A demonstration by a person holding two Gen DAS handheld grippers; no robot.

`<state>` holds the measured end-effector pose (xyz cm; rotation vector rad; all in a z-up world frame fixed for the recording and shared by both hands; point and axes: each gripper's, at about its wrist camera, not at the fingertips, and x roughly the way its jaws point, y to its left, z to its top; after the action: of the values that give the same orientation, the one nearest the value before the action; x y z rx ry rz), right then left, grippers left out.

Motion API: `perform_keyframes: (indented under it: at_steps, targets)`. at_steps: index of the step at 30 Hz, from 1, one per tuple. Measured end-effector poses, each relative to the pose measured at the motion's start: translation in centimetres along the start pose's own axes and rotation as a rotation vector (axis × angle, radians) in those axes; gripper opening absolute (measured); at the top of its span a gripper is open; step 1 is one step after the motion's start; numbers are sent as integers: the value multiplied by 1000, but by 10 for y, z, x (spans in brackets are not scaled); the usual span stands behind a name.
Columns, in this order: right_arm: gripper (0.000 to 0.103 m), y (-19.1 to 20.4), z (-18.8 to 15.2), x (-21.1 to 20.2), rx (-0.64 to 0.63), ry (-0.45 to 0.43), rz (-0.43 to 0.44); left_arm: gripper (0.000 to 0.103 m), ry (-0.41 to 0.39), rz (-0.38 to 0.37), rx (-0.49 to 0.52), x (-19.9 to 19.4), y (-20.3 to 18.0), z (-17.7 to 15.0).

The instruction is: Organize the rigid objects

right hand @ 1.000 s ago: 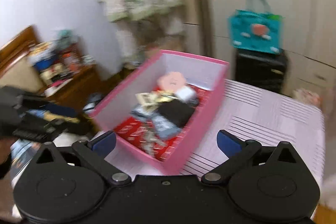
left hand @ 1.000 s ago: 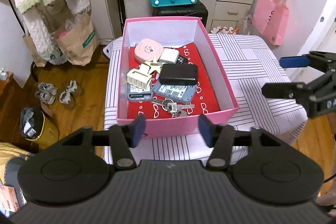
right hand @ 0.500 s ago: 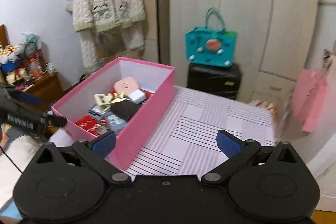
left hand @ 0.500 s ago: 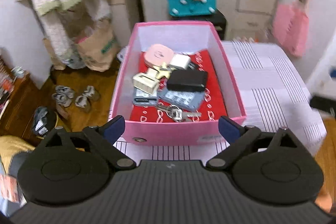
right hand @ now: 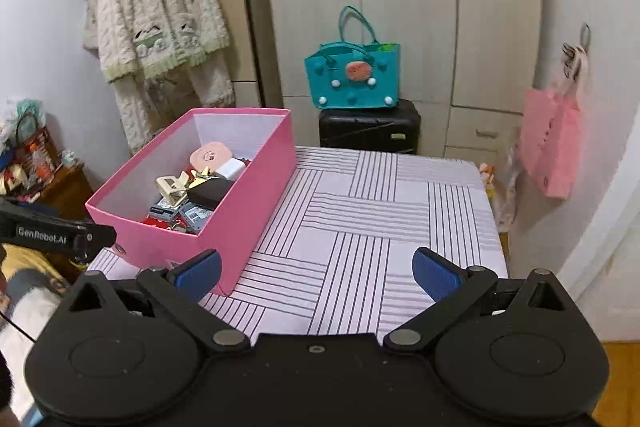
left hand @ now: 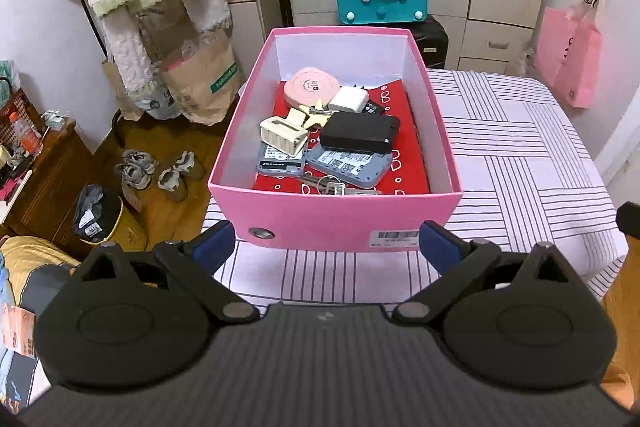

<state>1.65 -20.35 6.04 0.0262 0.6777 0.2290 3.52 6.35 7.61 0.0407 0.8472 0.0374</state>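
The left gripper [left hand: 326, 245] is hovering with its jaws wide apart and nothing between them, just before the pink box [left hand: 336, 217]. The right gripper [right hand: 316, 273] is also standing apart and empty, the box lying left of it. Inside the box are lying keys [left hand: 334, 187], two grey devices, a black case [left hand: 360, 133], a cream hair clip [left hand: 283, 135], a white charger [left hand: 349, 99] and a pink round case [left hand: 311, 87].

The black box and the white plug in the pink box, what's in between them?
In the left wrist view, a small dark device peeks out between the black box and the white plug. What it is cannot be told.
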Motion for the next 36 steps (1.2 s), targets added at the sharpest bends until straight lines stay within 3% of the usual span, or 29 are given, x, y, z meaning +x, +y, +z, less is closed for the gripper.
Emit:
perform_keyframes:
  at_steps: [9, 20, 36]
  targets:
    - [103, -2, -10, -5, 20, -12, -85, 100, -24, -24, 9, -1, -15, -16]
    - [103, 1, -17, -8, -4, -16, -74, 100, -51, -65, 46, -5, -33, -25]
    - [103, -8, -20, 1, 11, -11, -108, 100, -66, -67, 34, 0, -35, -25]
